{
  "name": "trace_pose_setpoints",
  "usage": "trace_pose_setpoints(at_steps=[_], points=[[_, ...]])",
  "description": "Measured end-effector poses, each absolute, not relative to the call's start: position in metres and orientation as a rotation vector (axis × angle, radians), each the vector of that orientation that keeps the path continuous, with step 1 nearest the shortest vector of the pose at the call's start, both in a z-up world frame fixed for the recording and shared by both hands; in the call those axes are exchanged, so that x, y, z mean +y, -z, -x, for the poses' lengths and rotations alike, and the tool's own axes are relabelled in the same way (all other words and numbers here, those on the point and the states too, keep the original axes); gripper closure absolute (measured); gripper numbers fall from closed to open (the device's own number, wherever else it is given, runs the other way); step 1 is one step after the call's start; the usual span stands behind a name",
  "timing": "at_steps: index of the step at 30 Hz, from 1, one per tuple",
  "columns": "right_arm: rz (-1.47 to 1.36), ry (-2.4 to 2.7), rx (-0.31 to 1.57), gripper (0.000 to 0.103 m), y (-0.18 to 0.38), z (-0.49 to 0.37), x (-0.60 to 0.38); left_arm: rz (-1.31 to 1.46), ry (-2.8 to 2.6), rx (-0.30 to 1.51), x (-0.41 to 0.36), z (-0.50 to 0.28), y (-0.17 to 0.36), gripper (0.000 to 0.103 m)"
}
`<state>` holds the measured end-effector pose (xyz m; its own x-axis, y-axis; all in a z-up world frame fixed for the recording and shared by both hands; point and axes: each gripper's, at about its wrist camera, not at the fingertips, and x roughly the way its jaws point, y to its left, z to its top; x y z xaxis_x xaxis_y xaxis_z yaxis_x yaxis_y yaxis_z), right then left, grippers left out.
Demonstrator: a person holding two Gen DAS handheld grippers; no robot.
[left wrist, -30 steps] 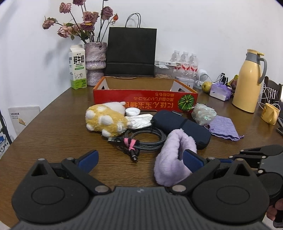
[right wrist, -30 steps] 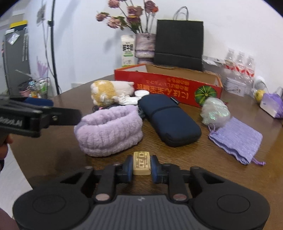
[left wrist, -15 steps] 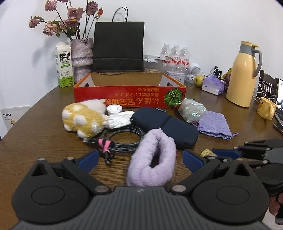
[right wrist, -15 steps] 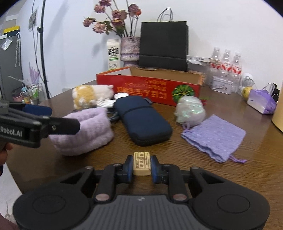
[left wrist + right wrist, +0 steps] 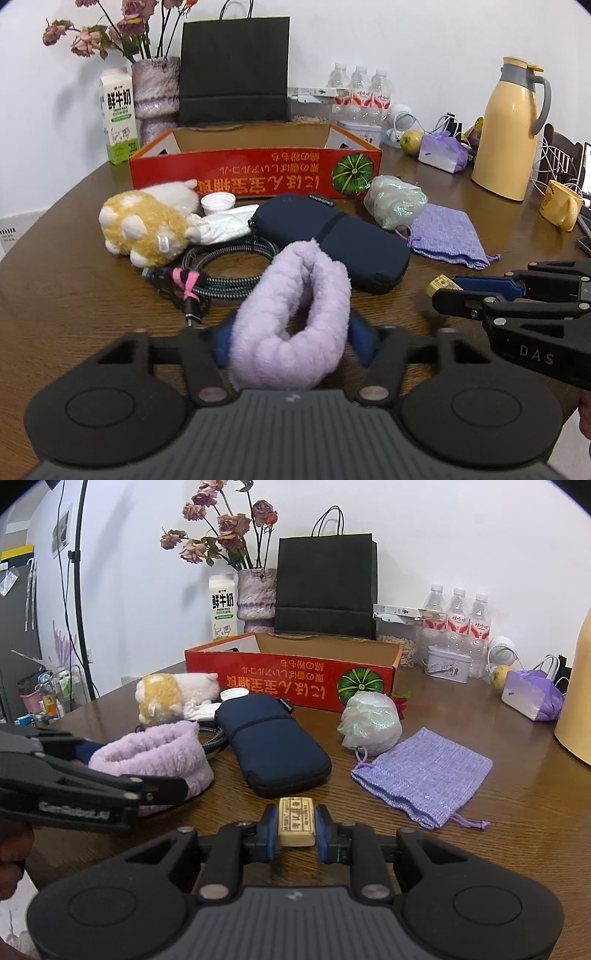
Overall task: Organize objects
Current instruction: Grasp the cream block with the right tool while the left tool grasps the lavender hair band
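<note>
Purple headband (image 5: 291,321) pinched in left tongs (image 5: 291,343), tile (image 5: 296,821) clamped in right tongs (image 5: 296,830)

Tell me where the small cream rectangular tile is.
In the right wrist view, the small cream rectangular tile sits clamped in the right gripper, just before the navy pouch.

Left gripper (image 5: 291,339), wide open one second earlier, has closed its blue pads onto the purple fluffy headband (image 5: 291,317), now at lower centre of the left wrist view. Right gripper (image 5: 296,827) has shifted rightward, its view panning accordingly.
</note>
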<state>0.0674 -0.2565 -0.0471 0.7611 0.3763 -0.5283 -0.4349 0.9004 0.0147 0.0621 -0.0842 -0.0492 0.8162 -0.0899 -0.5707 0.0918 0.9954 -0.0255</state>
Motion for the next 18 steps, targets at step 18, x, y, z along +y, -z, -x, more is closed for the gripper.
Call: trace_pose_setpoints(at_steps=[18], points=[[0.128, -0.446, 0.524, 0.083, 0.034, -0.064, -0.237, 0.017, 0.092, 0.557, -0.070, -0.051, 0.041, 0.068]])
